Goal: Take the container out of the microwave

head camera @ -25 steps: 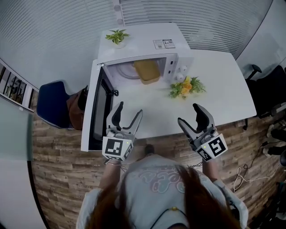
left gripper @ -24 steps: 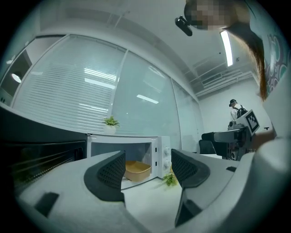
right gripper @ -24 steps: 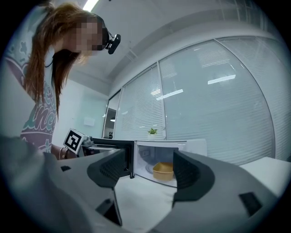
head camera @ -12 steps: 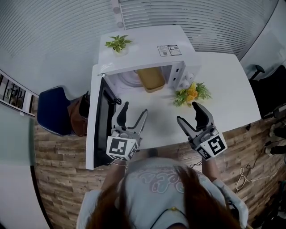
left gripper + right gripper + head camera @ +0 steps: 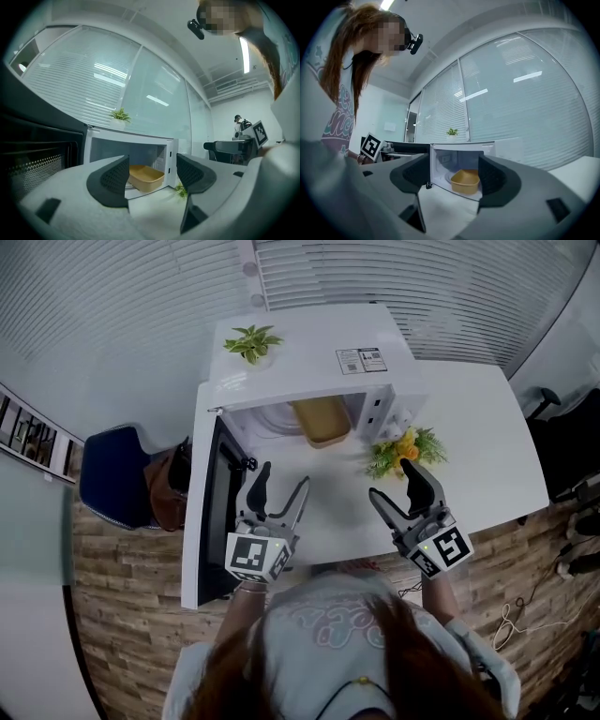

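Note:
A tan rectangular container (image 5: 322, 421) sits inside the white microwave (image 5: 300, 352), whose dark door (image 5: 208, 512) hangs open to the left. The same container (image 5: 146, 177) shows between the jaws in the left gripper view, and the container (image 5: 465, 181) in the right gripper view too. My left gripper (image 5: 280, 491) is open over the table in front of the door, well short of the cavity. My right gripper (image 5: 395, 486) is open as well, near the table's front edge, with nothing between its fingers.
A bunch of yellow flowers with green leaves (image 5: 402, 448) lies on the white table (image 5: 478, 437) just right of the microwave opening. A small potted plant (image 5: 251, 341) stands on top of the microwave. A blue chair (image 5: 111, 474) and brown bag stand left of the door.
Both grippers have edged forward toward the microwave and stayed open. The head view has shifted, so the microwave and table sit lower in the picture.

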A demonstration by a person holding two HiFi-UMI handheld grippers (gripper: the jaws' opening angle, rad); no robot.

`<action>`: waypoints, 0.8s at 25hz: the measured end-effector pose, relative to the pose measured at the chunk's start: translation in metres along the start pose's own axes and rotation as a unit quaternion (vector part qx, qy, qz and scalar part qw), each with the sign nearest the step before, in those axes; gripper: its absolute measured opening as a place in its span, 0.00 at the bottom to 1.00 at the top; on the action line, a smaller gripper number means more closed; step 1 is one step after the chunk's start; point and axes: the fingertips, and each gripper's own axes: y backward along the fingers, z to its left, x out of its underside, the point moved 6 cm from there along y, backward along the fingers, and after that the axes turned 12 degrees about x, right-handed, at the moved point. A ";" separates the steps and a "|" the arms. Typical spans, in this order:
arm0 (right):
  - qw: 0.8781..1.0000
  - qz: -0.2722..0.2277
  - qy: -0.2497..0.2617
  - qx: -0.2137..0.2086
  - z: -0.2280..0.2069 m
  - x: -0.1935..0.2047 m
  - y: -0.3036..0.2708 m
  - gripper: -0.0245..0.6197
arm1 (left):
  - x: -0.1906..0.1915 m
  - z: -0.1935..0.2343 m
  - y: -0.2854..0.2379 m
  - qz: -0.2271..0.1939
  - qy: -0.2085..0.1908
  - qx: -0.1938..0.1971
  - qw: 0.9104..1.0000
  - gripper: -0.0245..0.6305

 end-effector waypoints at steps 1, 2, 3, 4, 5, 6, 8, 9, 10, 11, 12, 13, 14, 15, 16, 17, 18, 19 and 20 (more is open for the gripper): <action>1.000 0.002 0.000 -0.004 -0.002 0.001 -0.003 0.53 | 0.001 0.000 -0.001 0.001 0.003 -0.003 1.000 0.48; 1.000 0.005 0.000 -0.008 -0.005 0.002 -0.006 0.53 | 0.002 0.000 -0.003 0.004 0.005 -0.005 1.000 0.48; 1.000 0.008 -0.002 -0.012 -0.008 0.003 -0.009 0.53 | 0.003 0.000 -0.005 0.009 0.006 -0.006 1.000 0.48; 1.000 0.011 -0.004 -0.017 -0.011 0.003 -0.013 0.53 | 0.004 0.001 -0.008 0.014 0.006 -0.008 1.000 0.48; 1.000 0.014 -0.006 -0.022 -0.015 0.003 -0.016 0.53 | 0.004 0.001 -0.011 0.017 0.006 -0.011 1.000 0.48; 0.999 0.017 -0.005 -0.028 -0.018 0.003 -0.020 0.53 | 0.004 0.001 -0.013 0.020 0.006 -0.014 1.000 0.48; 0.999 0.023 -0.002 -0.038 -0.024 0.004 -0.028 0.53 | 0.003 0.003 -0.019 0.022 0.004 -0.020 1.000 0.48; 0.999 0.026 -0.001 -0.043 -0.027 0.004 -0.032 0.53 | 0.003 0.004 -0.022 0.022 0.003 -0.024 0.999 0.48; 0.998 0.029 -0.002 -0.049 -0.030 0.005 -0.037 0.53 | 0.004 0.006 -0.025 0.023 0.004 -0.028 0.999 0.48; 0.998 0.031 -0.003 -0.055 -0.032 0.007 -0.041 0.53 | 0.005 0.006 -0.028 0.024 0.005 -0.031 0.999 0.48; 0.997 0.035 -0.003 -0.061 -0.035 0.009 -0.046 0.53 | 0.007 0.007 -0.032 0.027 0.007 -0.033 0.999 0.48; 0.997 0.041 0.001 -0.065 -0.038 0.013 -0.050 0.53 | 0.011 0.008 -0.035 0.032 0.009 -0.034 0.999 0.48; 0.997 0.048 0.005 -0.068 -0.042 0.017 -0.054 0.53 | 0.014 0.008 -0.039 0.039 0.009 -0.035 0.999 0.48; 0.996 0.054 0.010 -0.071 -0.044 0.020 -0.058 0.53 | 0.017 0.008 -0.043 0.045 0.009 -0.035 0.998 0.48; 0.995 0.059 0.013 -0.075 -0.047 0.024 -0.062 0.53 | 0.021 0.009 -0.046 0.051 0.009 -0.036 0.998 0.48; 0.995 0.063 0.016 -0.079 -0.048 0.027 -0.066 0.53 | 0.024 0.009 -0.049 0.056 0.008 -0.037 0.998 0.48; 0.994 0.067 0.018 -0.083 -0.049 0.030 -0.070 0.53 | 0.027 0.009 -0.052 0.061 0.006 -0.037 0.997 0.48; 0.993 0.072 0.017 -0.087 -0.050 0.034 -0.073 0.53 | 0.030 0.010 -0.055 0.066 0.004 -0.037 0.997 0.48; 0.993 0.076 0.016 -0.090 -0.051 0.038 -0.077 0.53 | 0.032 0.011 -0.059 0.069 0.003 -0.037 0.997 0.48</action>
